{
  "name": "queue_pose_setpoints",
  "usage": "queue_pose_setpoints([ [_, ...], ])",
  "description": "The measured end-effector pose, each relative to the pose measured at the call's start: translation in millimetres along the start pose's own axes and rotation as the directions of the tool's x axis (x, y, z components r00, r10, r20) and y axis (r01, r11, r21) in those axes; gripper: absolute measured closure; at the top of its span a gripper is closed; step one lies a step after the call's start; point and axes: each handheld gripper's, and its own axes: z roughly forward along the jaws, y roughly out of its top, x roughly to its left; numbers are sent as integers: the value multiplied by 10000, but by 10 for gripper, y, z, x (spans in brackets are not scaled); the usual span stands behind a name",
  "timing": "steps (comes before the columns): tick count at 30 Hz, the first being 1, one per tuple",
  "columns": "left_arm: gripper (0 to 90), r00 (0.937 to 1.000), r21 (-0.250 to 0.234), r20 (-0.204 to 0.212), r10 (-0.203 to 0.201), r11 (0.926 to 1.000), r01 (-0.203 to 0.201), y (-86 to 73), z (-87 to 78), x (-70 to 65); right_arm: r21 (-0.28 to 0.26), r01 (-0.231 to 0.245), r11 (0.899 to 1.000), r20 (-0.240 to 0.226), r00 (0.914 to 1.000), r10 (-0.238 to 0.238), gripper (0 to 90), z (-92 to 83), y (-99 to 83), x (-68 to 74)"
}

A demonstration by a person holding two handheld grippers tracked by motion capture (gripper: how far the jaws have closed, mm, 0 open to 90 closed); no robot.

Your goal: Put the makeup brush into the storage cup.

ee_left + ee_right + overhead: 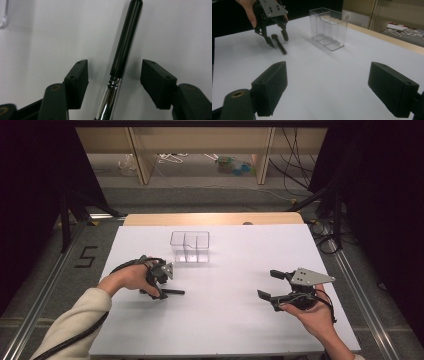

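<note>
A slim black-handled tool with a shiny metal collar point(125, 45) lies flat on the white table point(225, 330), at the left point(173, 292). My left gripper point(113, 72) points down over it, and the handle runs between the two pads with a gap on each side, so nothing presses on it. The right gripper view shows that gripper point(278, 41) straddling the tool point(280, 45). At the table's right, my right gripper point(272, 285) is held level, jaws wide apart and empty point(332, 87).
A clear plastic box with compartments point(190, 246) stands upright at the back middle of the table, just beyond the left gripper point(161, 290). A wooden strip point(215, 218) borders the far edge. Shelves and cables lie on the floor behind.
</note>
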Motion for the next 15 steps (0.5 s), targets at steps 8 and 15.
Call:
queue_pose_setpoints([
  [8, 577, 9991, 529, 228, -344, 9981, 331, 49, -20, 27, -9, 8, 10000, -121, 9999, -8, 167, 23, -8, -5],
  [15, 769, 9998, 1201, 188, 115, 9927, -136, 136, -21, -46, 75, 80, 9999, -87, 9999, -79, 167, 25, -14, -8],
])
